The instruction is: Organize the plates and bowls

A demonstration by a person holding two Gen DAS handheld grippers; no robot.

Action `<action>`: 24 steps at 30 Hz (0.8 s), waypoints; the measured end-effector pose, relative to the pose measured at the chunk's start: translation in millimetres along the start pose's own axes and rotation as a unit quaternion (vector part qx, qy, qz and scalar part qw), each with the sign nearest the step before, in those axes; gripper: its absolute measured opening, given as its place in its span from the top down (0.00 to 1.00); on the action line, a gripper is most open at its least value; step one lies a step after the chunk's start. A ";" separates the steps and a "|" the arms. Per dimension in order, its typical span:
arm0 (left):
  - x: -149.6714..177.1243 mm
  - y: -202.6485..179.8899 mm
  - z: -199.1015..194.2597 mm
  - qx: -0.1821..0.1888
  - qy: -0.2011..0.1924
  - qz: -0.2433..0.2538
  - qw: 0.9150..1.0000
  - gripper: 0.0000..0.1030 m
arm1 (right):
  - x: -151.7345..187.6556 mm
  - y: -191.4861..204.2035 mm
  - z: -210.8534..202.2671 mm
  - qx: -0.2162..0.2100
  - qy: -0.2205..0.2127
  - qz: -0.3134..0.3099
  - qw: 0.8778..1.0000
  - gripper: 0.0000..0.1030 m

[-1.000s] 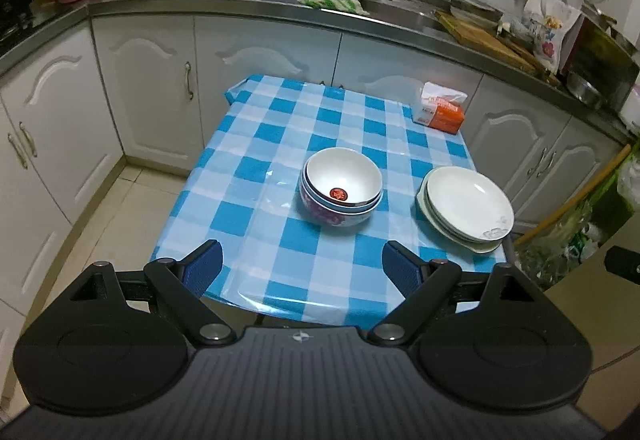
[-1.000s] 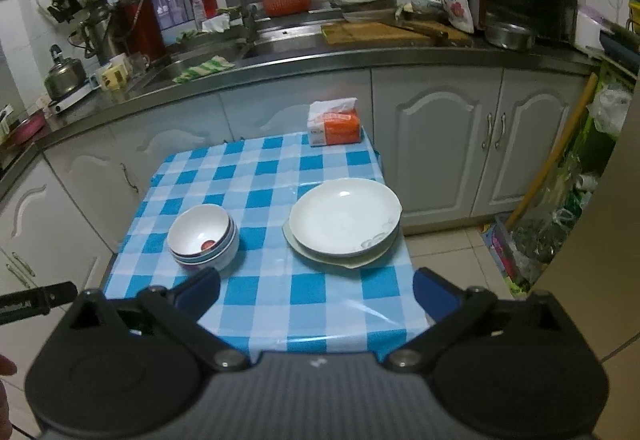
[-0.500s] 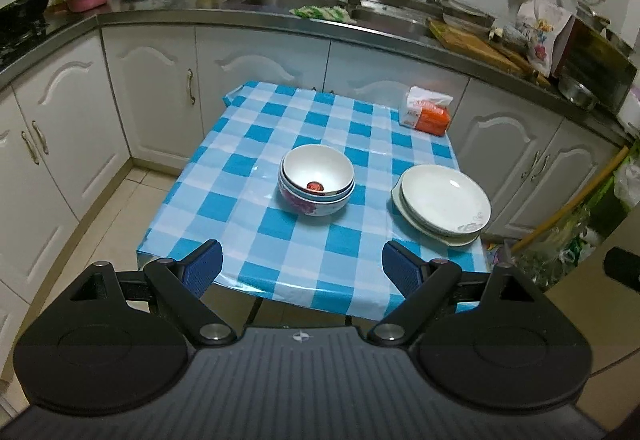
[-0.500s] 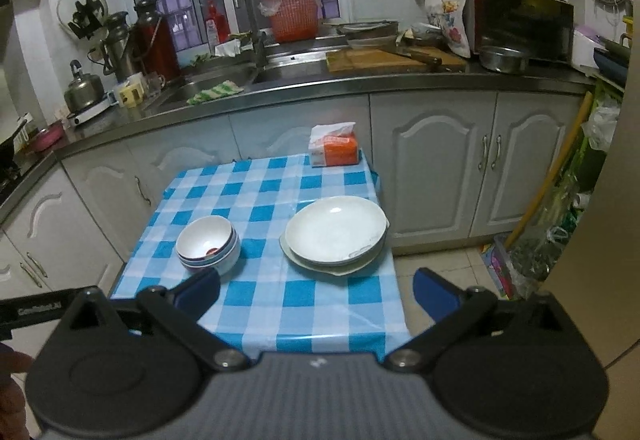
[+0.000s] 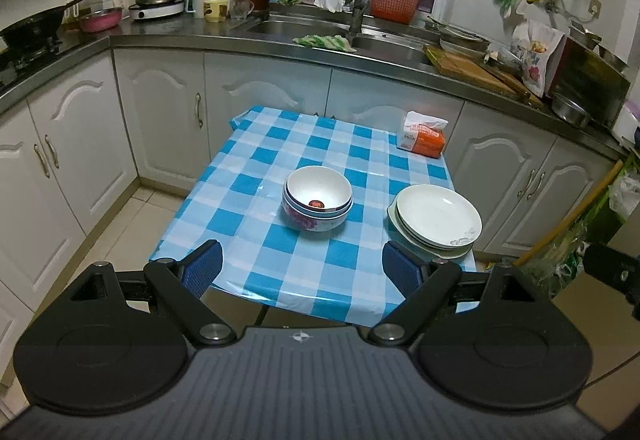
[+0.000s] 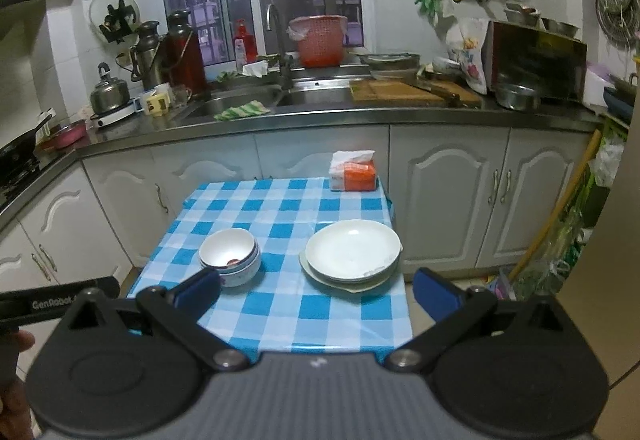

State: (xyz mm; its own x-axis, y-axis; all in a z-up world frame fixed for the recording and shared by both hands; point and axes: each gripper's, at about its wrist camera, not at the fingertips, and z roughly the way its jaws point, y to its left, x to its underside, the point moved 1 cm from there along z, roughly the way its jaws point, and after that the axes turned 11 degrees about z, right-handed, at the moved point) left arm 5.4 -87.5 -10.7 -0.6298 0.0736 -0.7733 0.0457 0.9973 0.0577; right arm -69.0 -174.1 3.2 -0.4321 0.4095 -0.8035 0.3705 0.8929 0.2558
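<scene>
Left wrist view: left gripper [image 5: 301,264] held well back from the worktop [image 5: 256,175], fingers [image 5: 200,270] spread wide, nothing between them; bowls [image 5: 318,203] nested in one stack near the middle of the checked cloth; plates [image 5: 435,217] stacked to the right, close to the worktop's right edge, w/ the lowest plate's rim looking near that edge; tissue pack [image 5: 424,135] at the far right corner; the two stacks sit apart, not touching.

Right wrist view: right gripper [image 6: 316,290] also off the near edge, fingers [image 6: 436,296] spread, empty; bowls [image 6: 230,256] left, plates [image 6: 352,252] right; the other gripper's handle and part of a hand [image 6: 16,408] show at lower left.

Judgement: both stacks look done, so the sorting seems at or near its end; if anything's left, it's a tidy-up. To do that well: come in low and level, pinch the plate stack's rim only, nudge it inward from the edge slowly; avoid tipping the top bowl.
</scene>
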 end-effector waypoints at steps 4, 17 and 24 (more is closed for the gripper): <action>-0.2 -0.1 0.0 -0.001 -0.007 0.008 1.000 0.00 | 0.3 4.6 -3.4 0.001 -0.009 -0.003 1.000 0.01; 1.8 2.8 8.5 0.009 -0.004 0.020 1.000 0.00 | 6.3 11.5 3.5 0.026 -0.012 -0.012 1.000 0.01; 1.6 4.1 11.3 0.010 0.000 0.022 1.000 0.00 | 8.3 13.7 10.6 0.035 -0.006 -0.017 0.999 0.01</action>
State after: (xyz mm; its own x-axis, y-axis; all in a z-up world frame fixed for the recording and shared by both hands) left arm 13.3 -83.3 -18.8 -0.6275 0.1180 -0.7696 0.0896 0.9928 0.0791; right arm -58.8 -160.5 -5.7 -0.4356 0.3768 -0.8175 0.4126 0.8907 0.1907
